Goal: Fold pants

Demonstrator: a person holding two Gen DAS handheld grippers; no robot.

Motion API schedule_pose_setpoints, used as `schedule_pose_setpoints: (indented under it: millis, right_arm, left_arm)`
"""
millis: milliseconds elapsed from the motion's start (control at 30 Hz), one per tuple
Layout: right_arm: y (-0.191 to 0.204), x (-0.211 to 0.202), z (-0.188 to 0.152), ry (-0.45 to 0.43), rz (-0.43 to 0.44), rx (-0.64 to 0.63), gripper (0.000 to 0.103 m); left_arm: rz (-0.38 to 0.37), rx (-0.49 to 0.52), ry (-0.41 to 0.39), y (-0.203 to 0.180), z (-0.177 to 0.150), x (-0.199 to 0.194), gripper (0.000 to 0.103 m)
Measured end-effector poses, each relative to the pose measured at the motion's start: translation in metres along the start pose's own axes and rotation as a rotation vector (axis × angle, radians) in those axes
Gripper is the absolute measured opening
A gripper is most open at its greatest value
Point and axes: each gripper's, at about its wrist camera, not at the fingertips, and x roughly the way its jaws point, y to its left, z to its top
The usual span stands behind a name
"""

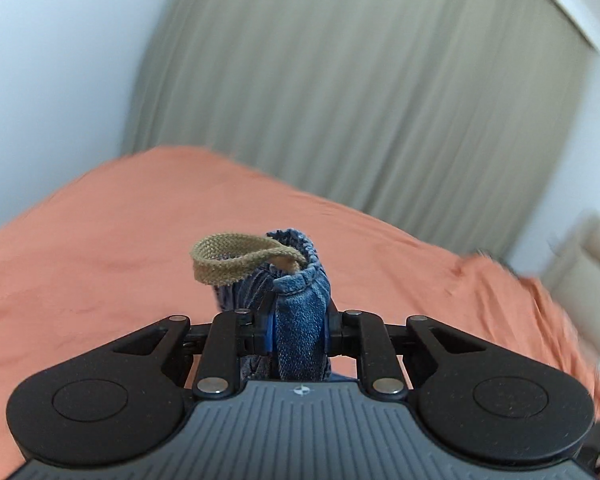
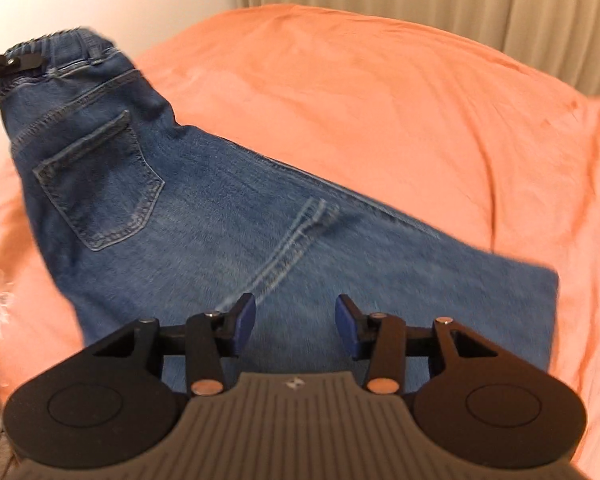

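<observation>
Your left gripper pinches the jeans at the waistband; the right gripper is spread, empty. Denim is soft, limp: grip a hem.

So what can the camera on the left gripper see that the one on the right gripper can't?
Only the left wrist view shows the tan woven drawstring loop poking out of the pinched waistband.

Only the right wrist view shows the blue denim pants spread out with their stitched back pocket, and the right gripper open above them.

Both show the left gripper clamped on the waistband, the orange bedsheet and the beige pleated curtain.
</observation>
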Motion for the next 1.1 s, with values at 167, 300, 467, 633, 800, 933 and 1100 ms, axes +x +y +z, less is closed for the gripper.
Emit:
schedule_pose_setpoints:
  millis: [167, 300, 467, 633, 800, 933, 1100]
  right_arm:
    - [-0.014, -0.028, -0.031, -0.020, 0.000, 0.039, 0.042]
    - [-0.026, -0.039, -0.057, -0.030, 0.004, 0.072, 0.042]
    - [-0.038, -0.044, -0.085, -0.018, 0.033, 0.119, 0.041]
    - [-0.038, -0.044, -0.096, -0.036, 0.048, 0.117, 0.041]
    - [-0.036, -0.046, -0.082, -0.077, 0.080, 0.119, 0.041]
    - [-0.034, -0.044, -0.062, -0.122, 0.153, 0.190, 0.041]
    - [-0.037, -0.021, -0.031, -0.156, 0.222, 0.316, 0.046]
  left_arm:
    - [-0.079, 0.196, 0.087, -0.098, -0.029, 0.028, 0.022]
    - [-0.109, 0.369, 0.187, -0.155, -0.081, 0.055, 0.022]
    - [-0.171, 0.429, 0.382, -0.182, -0.135, 0.078, 0.024]
    - [-0.280, 0.286, 0.523, -0.171, -0.146, 0.097, 0.049]
    - [-0.371, 0.194, 0.587, -0.162, -0.118, 0.102, 0.056]
    - [-0.339, 0.264, 0.552, -0.151, -0.089, 0.097, 0.056]
    - [-0.245, 0.321, 0.523, -0.124, -0.065, 0.110, 0.056]
